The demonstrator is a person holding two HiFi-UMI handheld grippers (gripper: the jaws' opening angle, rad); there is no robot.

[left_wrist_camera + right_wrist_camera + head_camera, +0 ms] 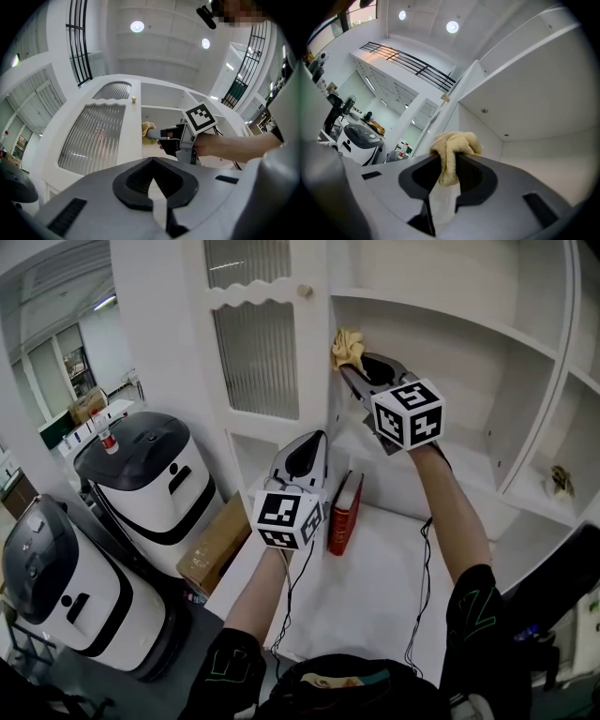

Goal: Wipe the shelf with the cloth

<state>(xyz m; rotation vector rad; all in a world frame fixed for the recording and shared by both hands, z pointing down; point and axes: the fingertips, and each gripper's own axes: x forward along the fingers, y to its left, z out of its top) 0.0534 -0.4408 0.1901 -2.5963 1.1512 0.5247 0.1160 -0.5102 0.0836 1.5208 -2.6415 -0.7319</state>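
Two grippers, 1 cloth. Right gripper (359, 371) is clamped tight on the yellow cloth (349, 350), high in the shelf unit (450, 320), at its left inner wall. Left gripper (307, 448) has jaws closed w/ nothing in them, lower down, at the unit's front. 1 red book (345, 512) stands inside; 2 white robots (150, 474) are left of the unit.

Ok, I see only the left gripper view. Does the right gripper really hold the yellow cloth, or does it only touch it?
Observer: It holds it. In the right gripper view the cloth is pinched between the jaws of the right gripper, bunched above their tips.
Operator: And what lies near my left gripper?
Observer: The head view shows a red book standing on the white counter, just beside the left gripper.
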